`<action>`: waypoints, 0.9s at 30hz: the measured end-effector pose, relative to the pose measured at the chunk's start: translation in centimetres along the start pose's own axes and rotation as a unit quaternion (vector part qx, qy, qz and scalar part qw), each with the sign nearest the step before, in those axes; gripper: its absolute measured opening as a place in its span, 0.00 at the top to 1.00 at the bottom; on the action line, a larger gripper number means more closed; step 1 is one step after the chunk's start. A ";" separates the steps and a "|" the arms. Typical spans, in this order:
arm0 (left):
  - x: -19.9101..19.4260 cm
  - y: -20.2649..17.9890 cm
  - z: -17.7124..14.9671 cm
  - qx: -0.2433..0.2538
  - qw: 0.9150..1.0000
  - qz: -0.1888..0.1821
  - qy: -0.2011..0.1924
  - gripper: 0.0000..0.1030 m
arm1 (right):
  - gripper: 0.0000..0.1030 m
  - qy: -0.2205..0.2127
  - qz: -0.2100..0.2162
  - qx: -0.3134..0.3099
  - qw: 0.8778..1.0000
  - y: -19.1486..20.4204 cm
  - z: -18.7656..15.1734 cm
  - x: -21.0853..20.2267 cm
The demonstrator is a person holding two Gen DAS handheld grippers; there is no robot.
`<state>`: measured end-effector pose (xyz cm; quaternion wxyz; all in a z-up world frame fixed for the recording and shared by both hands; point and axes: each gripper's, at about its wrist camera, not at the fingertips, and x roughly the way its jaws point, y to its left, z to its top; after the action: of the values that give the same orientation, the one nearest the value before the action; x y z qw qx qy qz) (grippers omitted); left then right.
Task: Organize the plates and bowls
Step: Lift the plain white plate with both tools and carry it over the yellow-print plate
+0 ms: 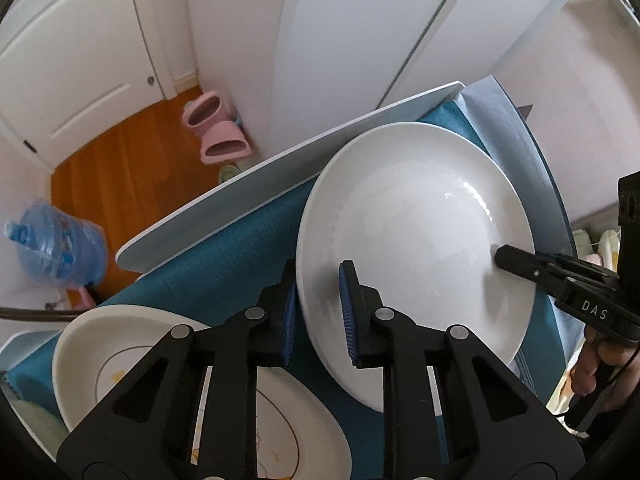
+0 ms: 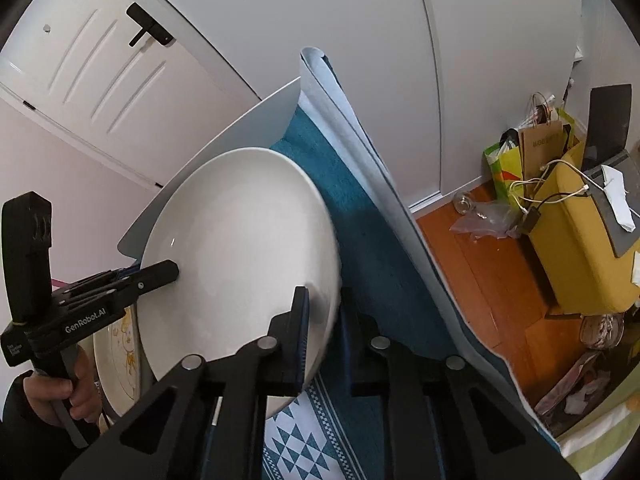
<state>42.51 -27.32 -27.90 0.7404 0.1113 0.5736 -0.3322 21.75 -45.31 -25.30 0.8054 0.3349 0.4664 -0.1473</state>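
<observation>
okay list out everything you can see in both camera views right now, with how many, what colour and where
Large plain white ceramic plate: 1, white, held over the teal cloth, gripped at opposite rims by both grippers.
Cream patterned plate with a brown ring: 1, cream, lower left on the cloth.
Teal woven tablecloth: 1, teal, covering the table.
White table edge: 1, white, beyond the cloth.
Blue water jug: 1, blue, on the wooden floor at left.
Pink slippers: 2, pink, by the wall.
Yellow box: 1, yellow, on the floor at right.
Brown paper bag: 1, brown, behind the box.
Left gripper: 1, black with blue pads, clamping the plate rim.
Right gripper: 1, black, clamping the opposite rim.
</observation>
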 end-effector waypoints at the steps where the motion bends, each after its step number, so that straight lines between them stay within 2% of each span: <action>1: -0.1 0.0 0.0 -0.001 1.000 0.001 0.000 0.83 | 0.87 0.000 0.000 -0.002 1.000 0.0 0.0 0.0; 10: -2.8 -1.4 -0.2 0.007 1.000 0.019 -0.023 0.83 | 0.87 -0.006 0.010 -0.022 1.000 0.4 0.7 -1.2; 16: -6.5 -2.3 -1.4 -0.007 0.999 0.028 -0.044 0.83 | 0.87 -0.008 0.020 -0.057 0.998 1.6 1.5 -3.2; 23: -13.1 -3.0 -4.8 -0.064 0.993 0.057 -0.086 0.83 | 0.87 0.002 0.050 -0.127 0.991 4.4 2.1 -6.3; 27: -17.3 -3.0 -8.6 -0.117 0.983 0.084 -0.113 0.83 | 0.87 0.015 0.076 -0.187 0.979 7.0 1.6 -7.6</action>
<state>31.85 -18.59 -13.99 0.8335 0.0331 0.5100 -0.2098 22.69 -41.86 -15.52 0.8552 0.2149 0.4715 0.0090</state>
